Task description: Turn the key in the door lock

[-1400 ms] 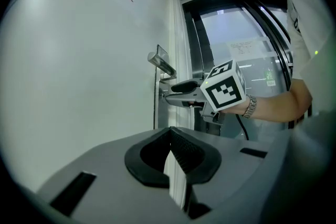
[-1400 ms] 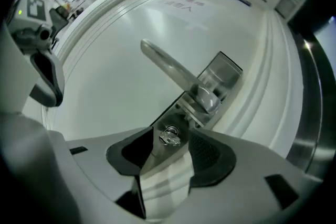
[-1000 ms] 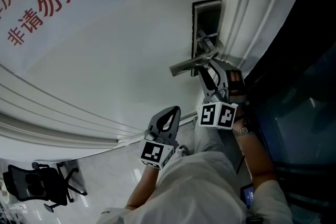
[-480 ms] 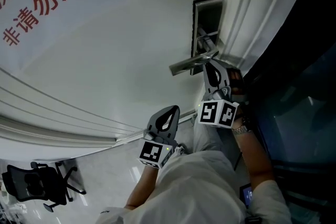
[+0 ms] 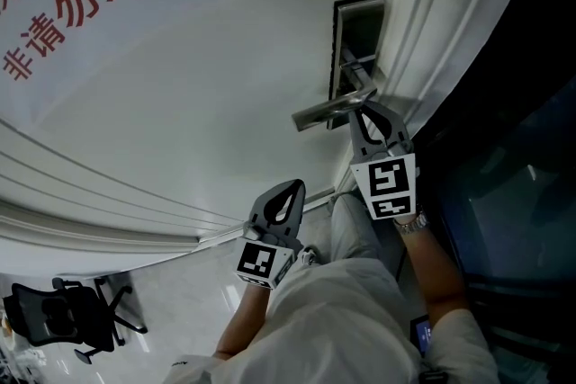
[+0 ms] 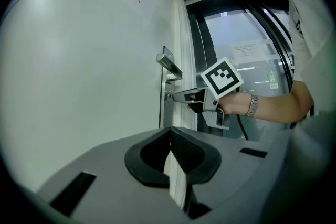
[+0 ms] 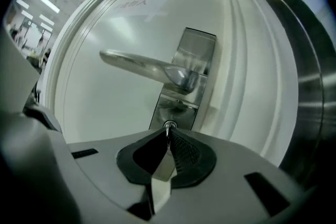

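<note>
red txt "非请勿入" (image 5: 79, 15) on white door (image 5: 225, 94), top line cropped

Black office chair (image 5: 67, 319), glossy floor (image 5: 175, 288)

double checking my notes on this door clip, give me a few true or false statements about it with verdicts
1. The right gripper is closed on the key in the lock. True; its jaws have just been closing onto it.
2. The left gripper grips the door handle. False: it hangs away from the door, jaws together on nothing.
3. The key sits below the handle, in the same metal lock plate. True.
4. The door is dark blue. False: it is white.
</note>
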